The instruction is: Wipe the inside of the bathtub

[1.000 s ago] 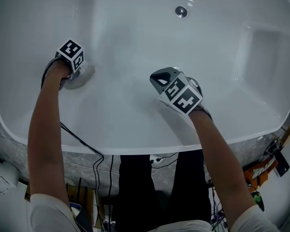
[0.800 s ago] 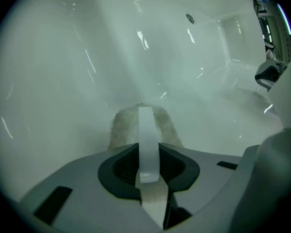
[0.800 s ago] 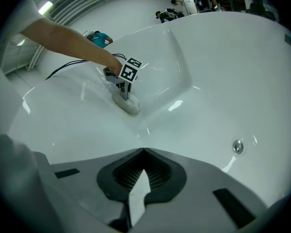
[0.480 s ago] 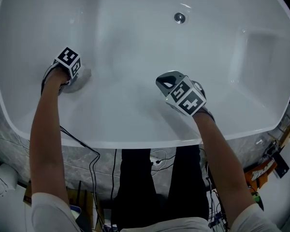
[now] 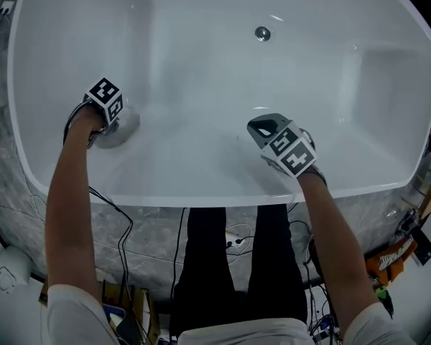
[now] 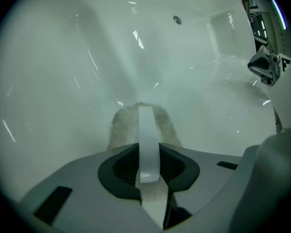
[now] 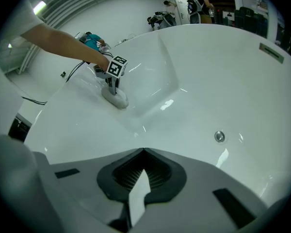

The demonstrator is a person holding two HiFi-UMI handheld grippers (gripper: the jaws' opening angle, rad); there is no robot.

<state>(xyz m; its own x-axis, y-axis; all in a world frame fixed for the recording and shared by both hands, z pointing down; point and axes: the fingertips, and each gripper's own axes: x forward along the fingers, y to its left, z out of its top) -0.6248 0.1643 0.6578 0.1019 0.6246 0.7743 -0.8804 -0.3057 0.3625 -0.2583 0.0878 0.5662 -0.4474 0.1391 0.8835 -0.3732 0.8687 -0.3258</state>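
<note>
Left gripper (image 6: 144,111): my jaws are clamped on a pale cloth (image 6: 120,127), which bulges out on both sides of the tips.
Cloth: it is pressed against the sloping inner wall at the left end of the bathtub (image 5: 201,77), below the rim.
Right gripper (image 7: 143,150): my jaws are together with nothing between them. I hold it over the inside of the tub, close to the near rim; I cannot tell whether it touches the wall.
Spacing: my two grippers are well apart, the left at the tub's left end, the right a little right of the middle.
Drain (image 5: 262,33): it sits on the far side of the tub, well apart from both grippers.
Tub surface: white and glossy, with a stepped recess (image 5: 388,77) at the right end.
Outside the tub: cables (image 5: 122,221) hang down its grey front panel.
</note>
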